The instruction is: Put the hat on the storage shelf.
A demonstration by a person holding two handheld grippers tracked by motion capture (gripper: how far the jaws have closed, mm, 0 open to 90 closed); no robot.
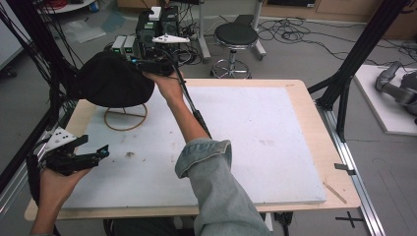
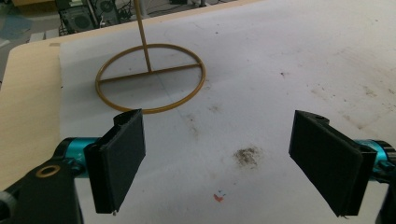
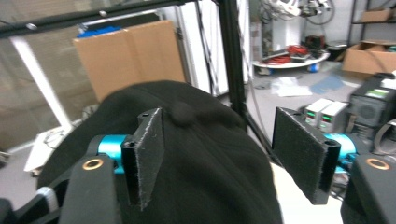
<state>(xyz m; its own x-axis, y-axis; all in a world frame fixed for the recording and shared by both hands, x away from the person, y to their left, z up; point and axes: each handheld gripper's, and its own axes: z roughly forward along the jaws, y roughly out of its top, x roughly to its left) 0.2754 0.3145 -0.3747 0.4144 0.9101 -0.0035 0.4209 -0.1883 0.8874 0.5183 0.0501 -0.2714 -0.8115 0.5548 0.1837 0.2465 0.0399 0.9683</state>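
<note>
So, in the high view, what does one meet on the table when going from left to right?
left gripper → black cap, sitting above the stand's ring base → right gripper → bare white mat → wooden table edge.

Black cap (image 1: 112,81) hides the stand's upper rod and the far arc of its ring base (image 1: 125,118) | right gripper (image 1: 140,63) — jaw tips lost against dark fabric | left gripper view: rod (image 2: 142,28) cut off at top edge | cap's lower part blurred — cropped in right gripper view
</note>
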